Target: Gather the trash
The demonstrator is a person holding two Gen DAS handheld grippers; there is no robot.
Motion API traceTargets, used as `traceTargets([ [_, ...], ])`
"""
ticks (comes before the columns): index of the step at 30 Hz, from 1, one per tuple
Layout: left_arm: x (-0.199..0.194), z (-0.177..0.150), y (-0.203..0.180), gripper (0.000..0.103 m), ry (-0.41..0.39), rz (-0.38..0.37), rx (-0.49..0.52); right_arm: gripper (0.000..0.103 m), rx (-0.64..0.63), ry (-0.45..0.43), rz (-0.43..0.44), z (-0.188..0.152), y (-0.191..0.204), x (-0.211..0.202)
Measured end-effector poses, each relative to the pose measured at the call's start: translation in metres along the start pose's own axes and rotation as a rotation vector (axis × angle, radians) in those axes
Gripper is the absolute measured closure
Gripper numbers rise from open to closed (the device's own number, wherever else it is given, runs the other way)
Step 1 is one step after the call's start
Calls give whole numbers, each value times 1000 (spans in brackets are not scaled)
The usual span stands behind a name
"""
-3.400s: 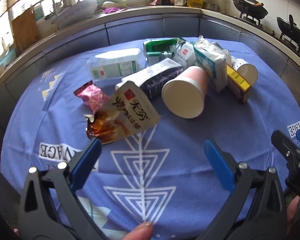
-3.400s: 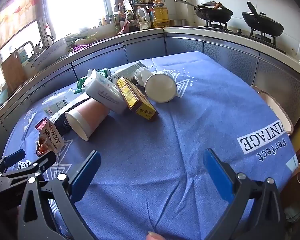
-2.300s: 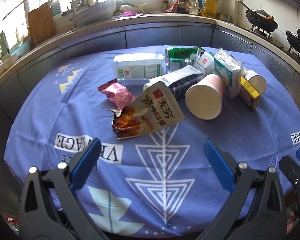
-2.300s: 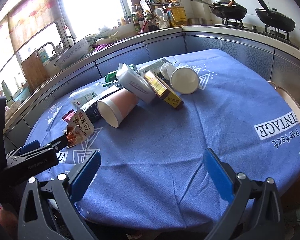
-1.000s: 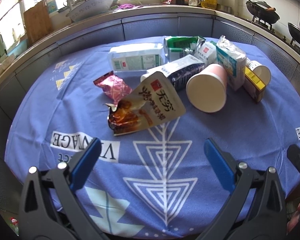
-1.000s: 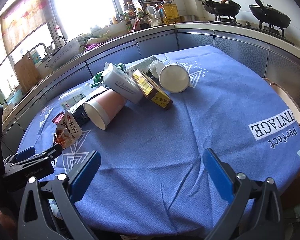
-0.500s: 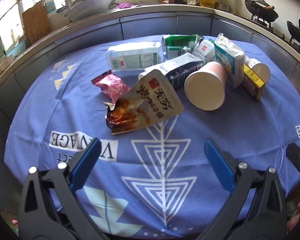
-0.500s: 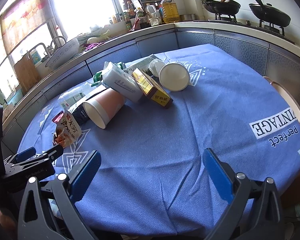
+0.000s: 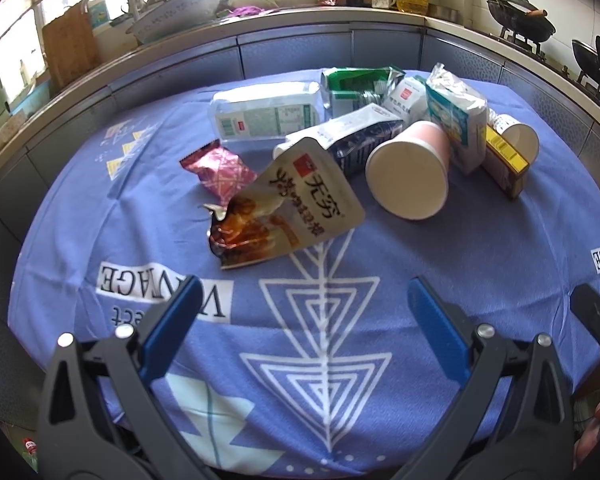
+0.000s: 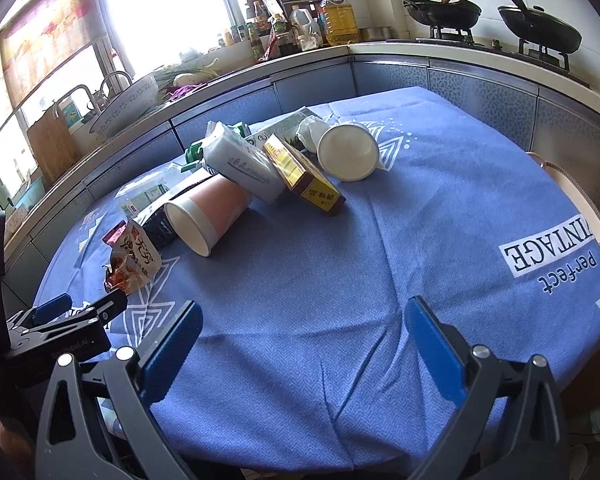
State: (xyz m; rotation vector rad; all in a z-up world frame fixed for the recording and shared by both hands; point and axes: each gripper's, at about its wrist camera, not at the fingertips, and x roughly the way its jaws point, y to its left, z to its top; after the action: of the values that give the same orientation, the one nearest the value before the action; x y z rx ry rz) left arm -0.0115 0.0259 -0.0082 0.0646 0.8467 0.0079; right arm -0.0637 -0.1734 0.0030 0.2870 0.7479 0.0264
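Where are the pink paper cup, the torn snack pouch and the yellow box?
pink paper cup [image 9: 408,178], left wrist view, on its open mouth.
torn snack pouch [image 9: 300,204], left wrist view, on its printed front.
yellow box [image 10: 300,174], right wrist view, on its top face.

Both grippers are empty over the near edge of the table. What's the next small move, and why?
Probably ease the left gripper forward toward the torn snack pouch. Its fingers are wide open and empty, and the pouch is the nearest piece of trash, lying almost straight ahead on the blue tablecloth, clear of the pink paper cup.
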Motion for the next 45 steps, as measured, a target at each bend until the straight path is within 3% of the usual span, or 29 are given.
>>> traceTargets([
  [8,-29,10,-7,4,-148,21,28,4,-88,-69,10,18,21,-9],
  [14,-39,15,-7,4,-195,42,32,4,-107,-83,20,25,28,-11],
  [23,-47,17,-8,4,-228,44,33,5,-109,-101,8,26,30,-13],
  [39,-43,15,-10,4,-212,36,37,5,-105,-95,8,24,30,-12],
  [45,-36,19,-4,4,-196,-26,29,11,-118,-88,5,26,29,-7],
])
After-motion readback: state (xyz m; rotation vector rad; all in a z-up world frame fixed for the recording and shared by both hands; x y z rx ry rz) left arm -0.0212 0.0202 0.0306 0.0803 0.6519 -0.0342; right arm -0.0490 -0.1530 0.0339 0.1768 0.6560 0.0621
